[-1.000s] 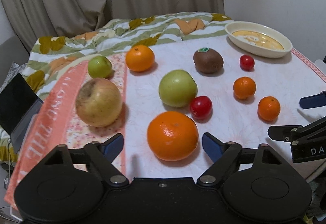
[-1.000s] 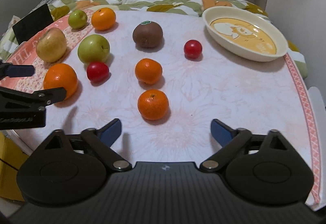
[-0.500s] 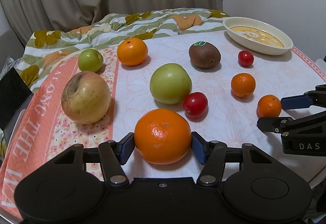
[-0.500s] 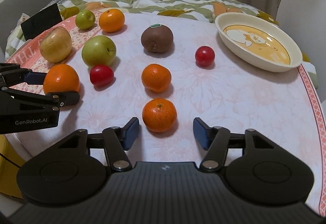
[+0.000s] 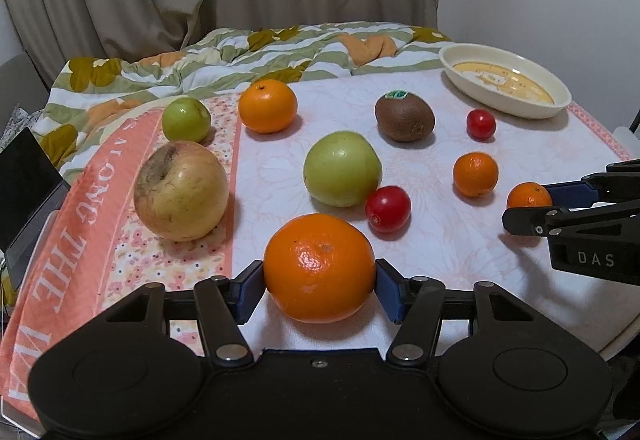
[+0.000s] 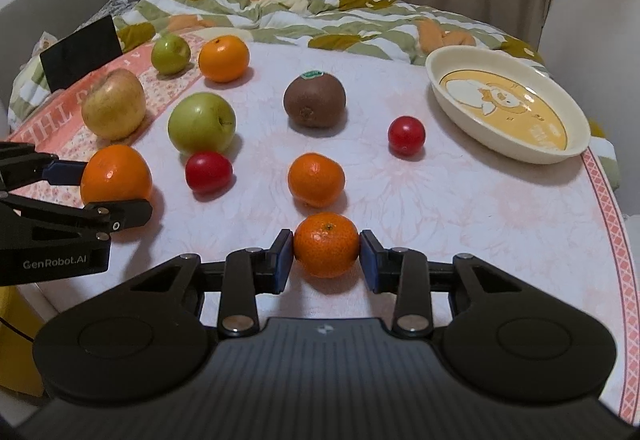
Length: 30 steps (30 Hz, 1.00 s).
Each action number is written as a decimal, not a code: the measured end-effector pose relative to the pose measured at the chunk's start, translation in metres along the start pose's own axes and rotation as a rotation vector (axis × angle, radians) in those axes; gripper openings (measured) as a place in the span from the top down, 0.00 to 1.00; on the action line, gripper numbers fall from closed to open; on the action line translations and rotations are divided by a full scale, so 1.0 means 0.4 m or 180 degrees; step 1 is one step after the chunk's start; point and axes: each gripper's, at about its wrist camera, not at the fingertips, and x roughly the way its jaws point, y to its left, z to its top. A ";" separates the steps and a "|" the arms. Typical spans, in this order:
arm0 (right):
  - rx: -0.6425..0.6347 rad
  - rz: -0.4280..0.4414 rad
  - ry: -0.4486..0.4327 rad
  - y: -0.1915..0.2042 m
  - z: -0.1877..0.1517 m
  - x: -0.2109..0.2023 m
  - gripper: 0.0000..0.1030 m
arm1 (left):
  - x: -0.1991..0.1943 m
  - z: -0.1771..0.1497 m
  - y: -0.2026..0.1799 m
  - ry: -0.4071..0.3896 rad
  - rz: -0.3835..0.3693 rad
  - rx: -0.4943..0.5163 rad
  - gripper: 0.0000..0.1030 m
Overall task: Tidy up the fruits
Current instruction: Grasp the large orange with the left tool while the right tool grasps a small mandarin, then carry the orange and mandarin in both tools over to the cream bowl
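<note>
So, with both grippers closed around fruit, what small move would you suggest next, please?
Probably lift both straight up. The left gripper pinches the big orange and the right gripper the small mandarin, both apparently on the table; the dish is empty.

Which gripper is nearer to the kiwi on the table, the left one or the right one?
Right, though only slightly, as I judge it. The right gripper grips a small mandarin nearly straight in front of the kiwi. The left gripper holds a large orange farther off, toward the left.

A large orange and a small mandarin sit on the table, each apparently touched by blue pads.
</note>
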 end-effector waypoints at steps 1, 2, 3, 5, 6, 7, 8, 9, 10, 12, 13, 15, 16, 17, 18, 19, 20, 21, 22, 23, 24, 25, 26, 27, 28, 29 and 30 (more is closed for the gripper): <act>0.0016 -0.0012 -0.0009 0.000 0.003 -0.008 0.51 | -0.008 0.004 0.003 -0.0010 -0.0017 -0.0006 0.39; 0.0037 -0.0020 -0.0017 0.000 0.006 -0.017 0.51 | -0.018 0.010 0.006 -0.0026 -0.0037 -0.0011 0.39; 0.0062 -0.0024 -0.0025 0.000 0.010 -0.027 0.51 | -0.029 0.018 0.007 -0.0048 -0.0055 -0.0012 0.39; 0.0115 -0.0042 -0.0044 -0.001 0.020 -0.049 0.51 | -0.053 0.035 0.011 -0.0094 -0.0085 -0.0003 0.39; 0.0142 -0.0060 -0.0055 -0.002 0.026 -0.060 0.51 | -0.065 0.045 0.011 -0.0116 -0.0088 0.0010 0.39; 0.0170 -0.0074 -0.0066 -0.004 0.031 -0.073 0.51 | -0.076 0.056 0.009 -0.0138 -0.0089 0.0029 0.39; 0.0205 -0.0085 -0.0083 -0.006 0.038 -0.088 0.51 | -0.091 0.071 0.008 -0.0170 -0.0102 0.0047 0.39; 0.0235 -0.0096 -0.0097 -0.008 0.046 -0.102 0.51 | -0.103 0.083 0.007 -0.0196 -0.0125 0.0051 0.39; 0.0264 -0.0113 -0.0111 -0.011 0.055 -0.117 0.51 | -0.116 0.098 0.007 -0.0221 -0.0159 0.0051 0.39; 0.0319 -0.0159 -0.0142 -0.020 0.075 -0.148 0.51 | -0.138 0.126 0.005 -0.0276 -0.0219 0.0066 0.39; 0.0354 -0.0181 -0.0159 -0.027 0.085 -0.164 0.51 | -0.148 0.141 0.004 -0.0307 -0.0244 0.0078 0.39; 0.0409 -0.0219 -0.0205 -0.044 0.107 -0.194 0.51 | -0.167 0.171 -0.002 -0.0387 -0.0300 0.0110 0.39; 0.0403 -0.0235 -0.0220 -0.053 0.116 -0.207 0.51 | -0.174 0.184 -0.007 -0.0426 -0.0321 0.0133 0.39; 0.0388 -0.0265 -0.0232 -0.064 0.125 -0.217 0.51 | -0.179 0.199 -0.014 -0.0459 -0.0333 0.0158 0.39; 0.0369 -0.0296 -0.0242 -0.073 0.133 -0.225 0.51 | -0.182 0.215 -0.022 -0.0480 -0.0342 0.0179 0.39; 0.0341 -0.0327 -0.0255 -0.086 0.143 -0.234 0.51 | -0.182 0.229 -0.029 -0.0490 -0.0357 0.0185 0.39; 0.0324 -0.0348 -0.0268 -0.099 0.150 -0.240 0.51 | -0.183 0.242 -0.036 -0.0500 -0.0384 0.0176 0.39; 0.0313 -0.0361 -0.0280 -0.111 0.156 -0.247 0.51 | -0.184 0.256 -0.045 -0.0509 -0.0412 0.0156 0.39; 0.0312 -0.0366 -0.0293 -0.130 0.167 -0.254 0.51 | -0.183 0.271 -0.057 -0.0521 -0.0425 0.0138 0.39; 0.0313 -0.0366 -0.0307 -0.148 0.174 -0.260 0.51 | -0.183 0.284 -0.067 -0.0535 -0.0427 0.0122 0.39; 0.0313 -0.0360 -0.0323 -0.167 0.180 -0.267 0.51 | -0.181 0.299 -0.080 -0.0548 -0.0426 0.0101 0.39; 0.0306 -0.0348 -0.0338 -0.190 0.191 -0.272 0.51 | -0.178 0.317 -0.095 -0.0555 -0.0429 0.0077 0.39; 0.0290 -0.0338 -0.0353 -0.210 0.201 -0.275 0.51 | -0.174 0.332 -0.109 -0.0556 -0.0435 0.0048 0.39; 0.0266 -0.0324 -0.0364 -0.231 0.212 -0.276 0.51 | -0.169 0.348 -0.122 -0.0552 -0.0443 -0.0002 0.39; 0.0236 -0.0311 -0.0368 -0.253 0.224 -0.274 0.51 | -0.162 0.367 -0.138 -0.0552 -0.0440 -0.0054 0.39; 0.0199 -0.0296 -0.0378 -0.278 0.237 -0.271 0.51 | -0.155 0.384 -0.150 -0.0556 -0.0431 -0.0077 0.39; 0.0166 -0.0278 -0.0387 -0.300 0.248 -0.265 0.51 | -0.144 0.404 -0.167 -0.0561 -0.0411 -0.0098 0.39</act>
